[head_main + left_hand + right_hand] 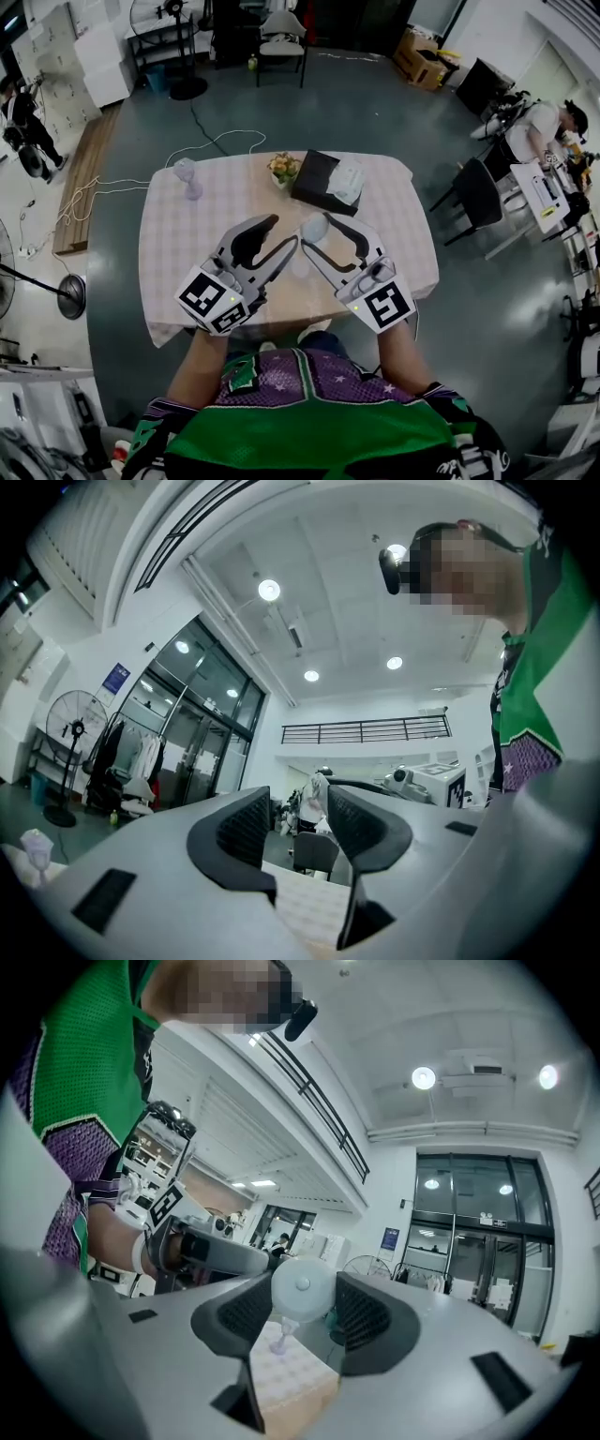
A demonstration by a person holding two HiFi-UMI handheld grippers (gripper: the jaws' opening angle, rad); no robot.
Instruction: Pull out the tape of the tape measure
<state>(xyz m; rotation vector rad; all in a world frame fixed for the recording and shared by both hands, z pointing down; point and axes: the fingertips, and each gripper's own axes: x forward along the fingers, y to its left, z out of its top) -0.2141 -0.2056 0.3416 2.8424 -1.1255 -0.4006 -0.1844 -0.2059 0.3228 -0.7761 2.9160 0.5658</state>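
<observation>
The head camera looked steeply down onto the counter (187, 253), the left claw (281, 236) and right claw (317, 234) close beneath it. Each claw camera sat low behind its own jaws, facing slightly upward across the room; both caught the counter's checked top and the opposite claw.

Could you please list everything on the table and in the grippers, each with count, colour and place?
table: one, pale checked cloth, centre of room
tape measure: one, white, round, between the right gripper's pads
stemmed cup: one, pale purple, table's far left
flower pot: one, yellowish flowers, table's far middle
box: one, black, beside the flower pot, white pack on it
left gripper: one, grey, open, empty
right gripper: one, grey, shut on tape measure
</observation>
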